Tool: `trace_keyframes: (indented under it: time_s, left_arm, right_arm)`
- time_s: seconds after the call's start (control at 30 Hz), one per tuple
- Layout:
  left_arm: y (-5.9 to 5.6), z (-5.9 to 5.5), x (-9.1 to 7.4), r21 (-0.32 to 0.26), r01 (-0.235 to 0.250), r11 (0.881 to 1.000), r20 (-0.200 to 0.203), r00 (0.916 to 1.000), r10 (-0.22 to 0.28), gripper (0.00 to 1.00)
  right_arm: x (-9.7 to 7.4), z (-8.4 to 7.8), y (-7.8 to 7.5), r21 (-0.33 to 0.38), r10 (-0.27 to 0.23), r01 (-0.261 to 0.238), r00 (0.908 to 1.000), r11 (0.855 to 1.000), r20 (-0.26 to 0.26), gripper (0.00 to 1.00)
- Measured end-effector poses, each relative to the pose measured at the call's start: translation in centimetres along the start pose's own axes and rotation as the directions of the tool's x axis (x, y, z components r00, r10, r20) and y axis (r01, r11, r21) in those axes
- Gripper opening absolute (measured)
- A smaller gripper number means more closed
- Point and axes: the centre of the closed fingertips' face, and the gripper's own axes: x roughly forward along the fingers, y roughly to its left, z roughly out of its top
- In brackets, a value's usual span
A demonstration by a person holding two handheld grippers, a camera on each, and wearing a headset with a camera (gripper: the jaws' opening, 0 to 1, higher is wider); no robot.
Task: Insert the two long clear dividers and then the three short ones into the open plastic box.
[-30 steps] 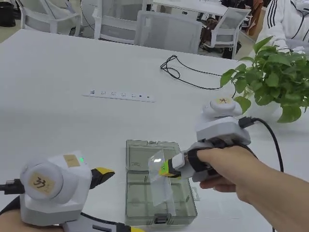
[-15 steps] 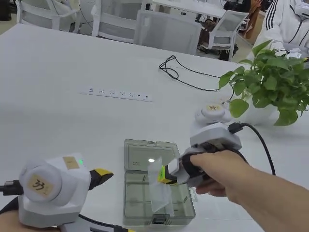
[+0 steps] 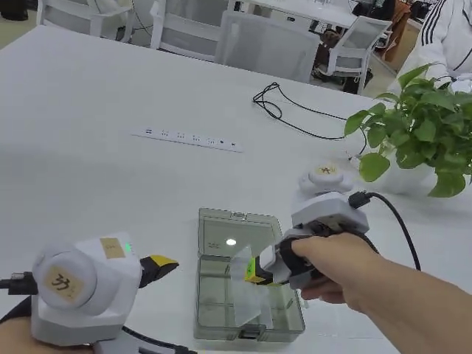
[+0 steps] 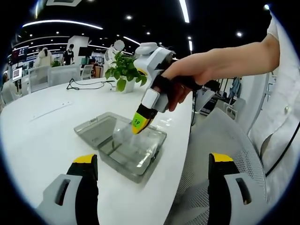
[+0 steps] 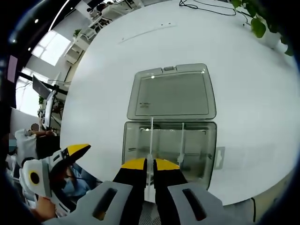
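Note:
The open smoky plastic box (image 3: 284, 318) lies on the white table, its lid (image 3: 221, 234) folded flat on the far side. My right gripper (image 3: 254, 271) is shut on a long clear divider (image 3: 247, 293) that slants down into the box. In the right gripper view the held divider (image 5: 151, 136) shows edge-on over the left part of the box (image 5: 206, 150). A second divider (image 5: 182, 140) stands inside to its right. My left gripper (image 4: 152, 187) hangs open and empty near the box (image 4: 93, 133), at the lower left in the head view (image 3: 158, 265).
A white power strip (image 3: 192, 138) and a black cable (image 3: 295, 110) lie farther back. A potted plant (image 3: 420, 133) and a round white device (image 3: 324, 177) stand at the right. Chairs line the far table edge (image 3: 243, 44).
My right gripper has carried the divider slightly lower into the box. The left gripper has stayed put; the head camera shifted a little.

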Motion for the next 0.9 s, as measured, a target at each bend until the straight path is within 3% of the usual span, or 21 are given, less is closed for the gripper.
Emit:
trace_keyframes:
  time_s: [0.67, 0.9]
  left_arm:
    - [-0.2, 0.0, -0.2, -0.021, 0.004, 1.0, 0.022, 0.9997, -0.003, 1.0]
    - [-0.2, -0.2, -0.3, -0.023, 0.004, 1.0, 0.02, 0.9998, -0.003, 1.0]
  right_arm:
    - [0.9, -0.2, -0.3, -0.014, -0.022, 0.022, 0.9998, 1.0, -0.003, 0.07]
    - [1.2, -0.2, -0.1, -0.06, -0.042, 0.041, 0.9991, 0.997, -0.009, 0.07]
